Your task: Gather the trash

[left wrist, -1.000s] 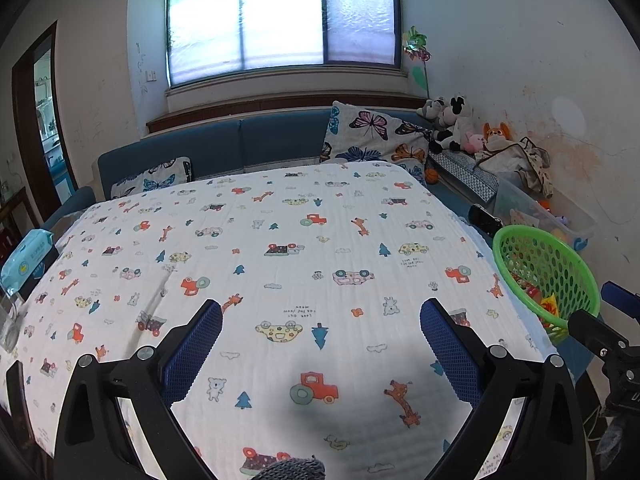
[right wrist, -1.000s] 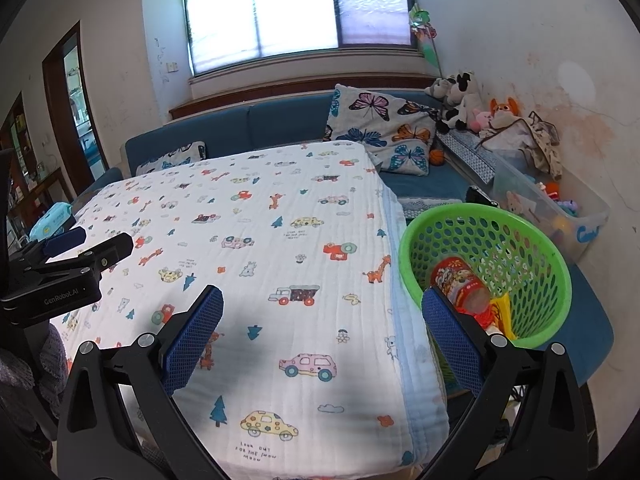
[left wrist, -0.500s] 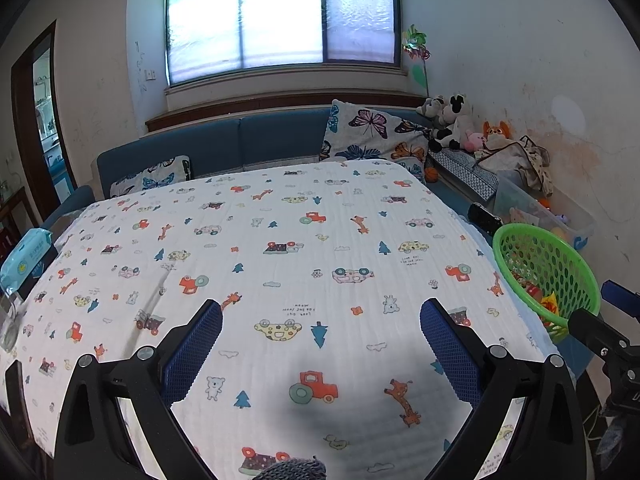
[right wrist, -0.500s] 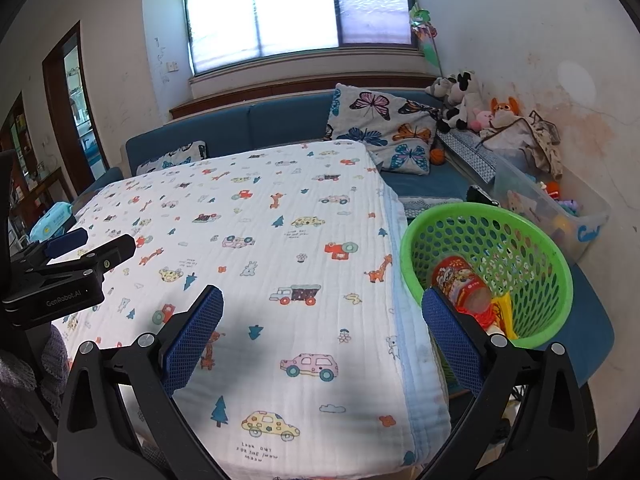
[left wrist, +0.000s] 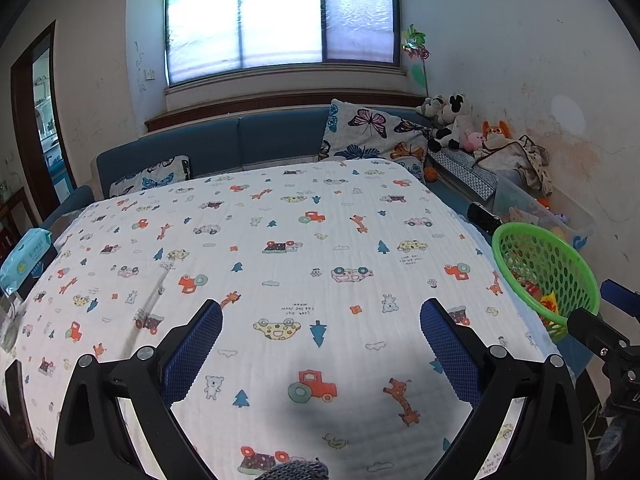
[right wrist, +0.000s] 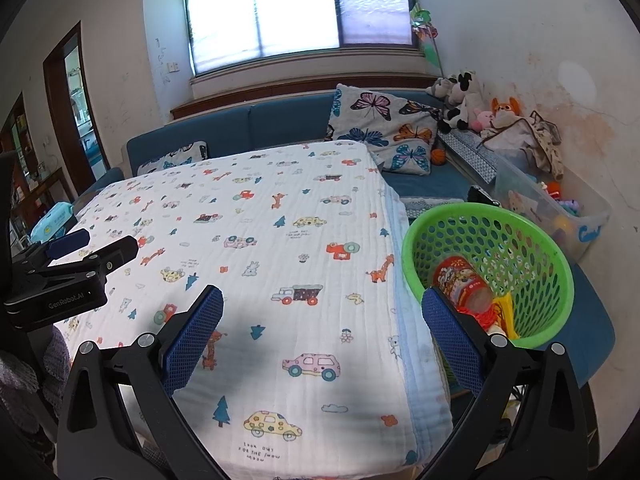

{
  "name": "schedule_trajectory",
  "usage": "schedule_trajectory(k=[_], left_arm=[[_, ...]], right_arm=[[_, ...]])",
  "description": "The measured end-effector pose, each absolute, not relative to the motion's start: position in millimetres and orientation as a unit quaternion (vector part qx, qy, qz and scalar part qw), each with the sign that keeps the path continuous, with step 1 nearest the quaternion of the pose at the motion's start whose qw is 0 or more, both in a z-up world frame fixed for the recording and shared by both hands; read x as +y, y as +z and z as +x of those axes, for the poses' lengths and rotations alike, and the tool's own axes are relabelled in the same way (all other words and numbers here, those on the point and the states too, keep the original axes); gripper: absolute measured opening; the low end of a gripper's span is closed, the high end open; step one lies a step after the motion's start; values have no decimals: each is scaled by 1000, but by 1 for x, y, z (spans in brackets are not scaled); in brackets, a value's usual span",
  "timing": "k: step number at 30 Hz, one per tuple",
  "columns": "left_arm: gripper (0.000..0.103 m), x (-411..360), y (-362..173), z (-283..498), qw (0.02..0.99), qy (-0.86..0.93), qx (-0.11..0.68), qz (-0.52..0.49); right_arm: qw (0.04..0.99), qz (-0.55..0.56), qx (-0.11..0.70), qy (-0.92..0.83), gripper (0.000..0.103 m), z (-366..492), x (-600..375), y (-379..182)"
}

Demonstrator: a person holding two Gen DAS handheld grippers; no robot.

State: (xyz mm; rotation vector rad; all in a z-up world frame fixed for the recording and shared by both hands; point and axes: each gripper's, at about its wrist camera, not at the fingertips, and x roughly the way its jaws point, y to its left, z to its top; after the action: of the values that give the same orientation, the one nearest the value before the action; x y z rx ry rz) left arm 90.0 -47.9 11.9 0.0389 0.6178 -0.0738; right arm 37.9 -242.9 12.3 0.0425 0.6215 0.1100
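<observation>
Both the left gripper [left wrist: 320,334] and right gripper [right wrist: 322,322] gape wide, empty, above the desk [right wrist: 280,240]. At lower right, the green basket [right wrist: 532,240] holds a red can [right wrist: 460,280] lying tilted, its long axis running upper left to lower right.

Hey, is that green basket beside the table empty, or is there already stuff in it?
Not empty. The green basket holds a red printed snack canister lying on its side, with yellow and red wrappers beside it.
</observation>
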Motion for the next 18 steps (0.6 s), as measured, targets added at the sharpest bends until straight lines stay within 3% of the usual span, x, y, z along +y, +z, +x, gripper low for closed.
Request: schedule_trajectory(k=[18], left_arm=[[96, -42, 9, 92, 951, -30, 306, 18]], right_arm=[[950, 24, 307, 57, 99, 38, -240, 12]])
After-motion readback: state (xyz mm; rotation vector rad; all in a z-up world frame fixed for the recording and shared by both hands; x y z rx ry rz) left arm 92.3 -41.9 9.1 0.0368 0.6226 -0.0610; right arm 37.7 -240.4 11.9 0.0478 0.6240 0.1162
